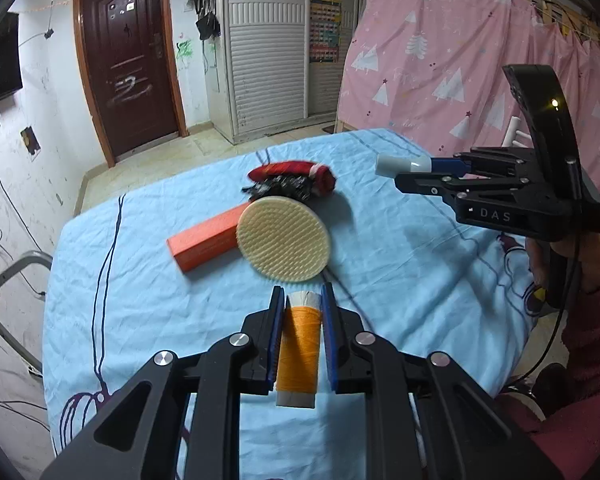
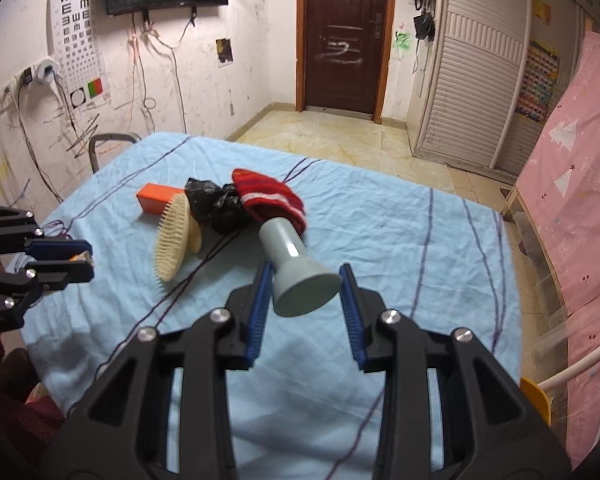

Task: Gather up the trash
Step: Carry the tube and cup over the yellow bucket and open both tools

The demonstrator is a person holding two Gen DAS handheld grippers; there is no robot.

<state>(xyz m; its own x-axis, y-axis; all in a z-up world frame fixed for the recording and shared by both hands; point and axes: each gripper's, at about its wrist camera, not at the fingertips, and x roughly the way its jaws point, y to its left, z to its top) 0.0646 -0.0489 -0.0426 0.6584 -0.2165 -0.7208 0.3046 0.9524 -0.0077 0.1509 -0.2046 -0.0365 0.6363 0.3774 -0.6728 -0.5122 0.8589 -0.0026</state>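
Note:
My left gripper (image 1: 302, 292) is shut on an orange thread spool (image 1: 298, 344), held above the blue-clothed table (image 1: 400, 280). It also shows at the left edge of the right wrist view as the left gripper (image 2: 86, 264). My right gripper (image 2: 304, 276) is shut on the wide end of a grey funnel-shaped piece (image 2: 296, 276), lifted off the cloth. From the left wrist view the right gripper (image 1: 396, 172) hangs at the right, with the grey piece (image 1: 400, 165) sticking out. On the table lie an orange box (image 1: 206, 242), a cream round brush (image 1: 282, 238), a black plastic bag (image 2: 216, 204) and a red knitted piece (image 2: 272, 198).
A person's red sleeve (image 1: 596, 320) is behind the right gripper. A grey chair frame (image 1: 4, 292) stands off the table's left side. A pink curtained bed (image 2: 572, 200) runs along the right, and a white wardrobe (image 2: 472, 80) and a brown door (image 2: 342, 36) lie beyond.

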